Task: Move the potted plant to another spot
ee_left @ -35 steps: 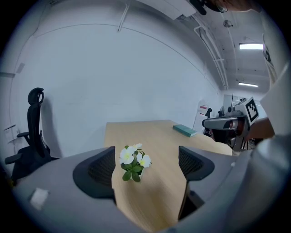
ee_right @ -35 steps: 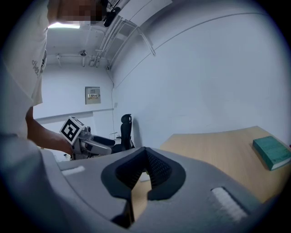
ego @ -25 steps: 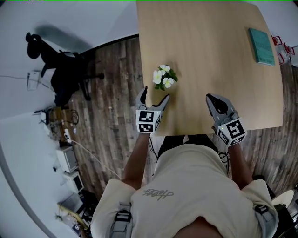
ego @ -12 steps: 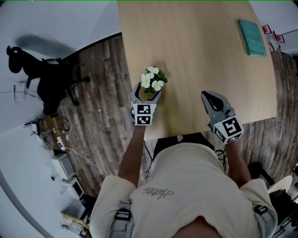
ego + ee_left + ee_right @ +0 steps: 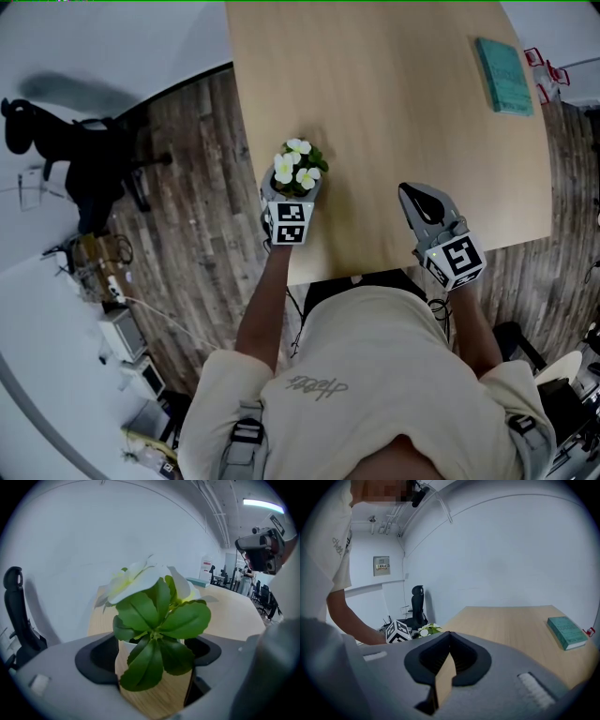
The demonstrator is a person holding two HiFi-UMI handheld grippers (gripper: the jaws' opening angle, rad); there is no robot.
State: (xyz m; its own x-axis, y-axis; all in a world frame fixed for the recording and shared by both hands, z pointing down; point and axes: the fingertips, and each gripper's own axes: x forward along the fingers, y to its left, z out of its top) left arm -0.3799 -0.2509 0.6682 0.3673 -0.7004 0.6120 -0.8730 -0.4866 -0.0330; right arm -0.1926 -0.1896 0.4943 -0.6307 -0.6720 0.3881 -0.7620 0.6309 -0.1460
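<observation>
Jaws of the left gripper clamp the pale pot of the potted plant from both sides, at the left edge of the table, close to its near corner. The person's bare left forearm reaches straight forward to it alongside the table. The right gripper hovers over the table's near edge, well apart from the plant, jaws pressed together on nothing. A teal book lies at the table's far right.
</observation>
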